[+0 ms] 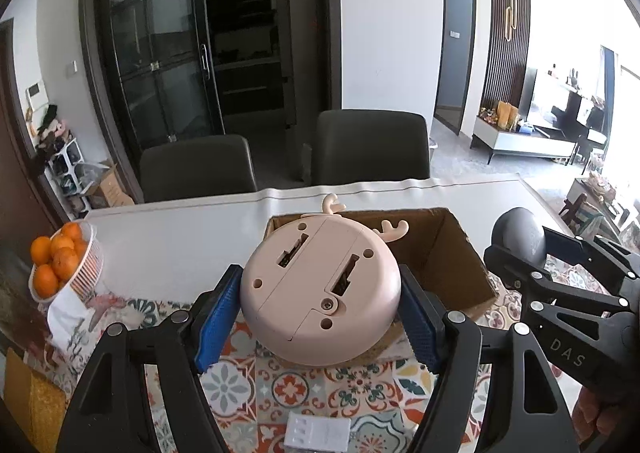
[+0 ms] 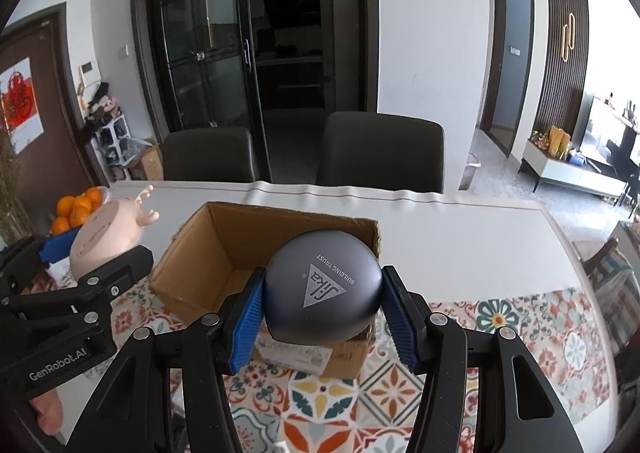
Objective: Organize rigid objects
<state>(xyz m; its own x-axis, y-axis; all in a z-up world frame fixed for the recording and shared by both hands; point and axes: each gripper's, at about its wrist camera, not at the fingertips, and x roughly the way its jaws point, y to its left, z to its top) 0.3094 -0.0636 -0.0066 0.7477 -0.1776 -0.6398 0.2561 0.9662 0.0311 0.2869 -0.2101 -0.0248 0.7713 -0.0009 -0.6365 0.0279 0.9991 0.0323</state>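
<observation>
While the white tabletop (image 2: 460, 245) with patterned cloth (image 2: 520, 317) carries a cardboard box (image 2: 224, 249), the right claw (image 2: 322, 303) grips a grey "Sika BUILDING TRUST" case (image 2: 324, 293) and the left claw (image 1: 320, 303) a pink deer device (image 1: 320, 289), both above the box.

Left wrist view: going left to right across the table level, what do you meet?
Bowl of oranges → left gripper clamped on the pink antlered gadget → cardboard box → grey ball held in the right gripper.
</observation>
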